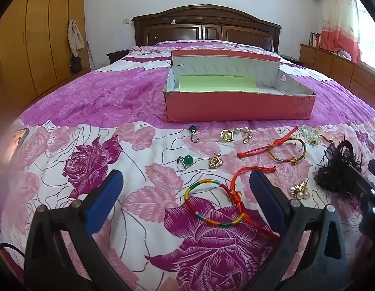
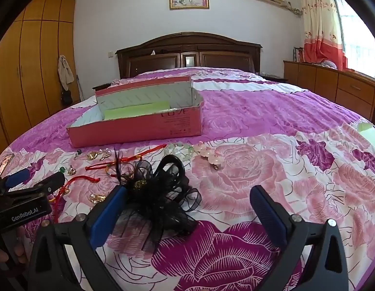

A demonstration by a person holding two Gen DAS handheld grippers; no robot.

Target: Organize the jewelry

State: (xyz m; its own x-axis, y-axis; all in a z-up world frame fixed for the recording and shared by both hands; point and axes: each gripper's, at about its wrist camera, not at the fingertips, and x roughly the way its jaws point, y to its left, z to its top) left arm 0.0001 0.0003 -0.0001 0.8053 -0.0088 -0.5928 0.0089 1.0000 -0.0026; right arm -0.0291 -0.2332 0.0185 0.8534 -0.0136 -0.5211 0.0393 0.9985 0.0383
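Nothing yet sorted: jewelry on the bed (image 1: 102, 101), pink box (image 1: 238, 108) without any.
Both grippers' fingers (image 1: 103, 201) spread wide, empty; rainbow bracelet (image 1: 212, 203) and black hair flower (image 2: 158, 194) wait below.

matt cardboard box (image 1: 238, 109), quilted cloth bedspread (image 1: 114, 101)

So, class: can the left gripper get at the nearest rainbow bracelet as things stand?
Probably yes. The left gripper has its jaws wide open, and the rainbow bracelet lies uncovered between them on the bedspread.
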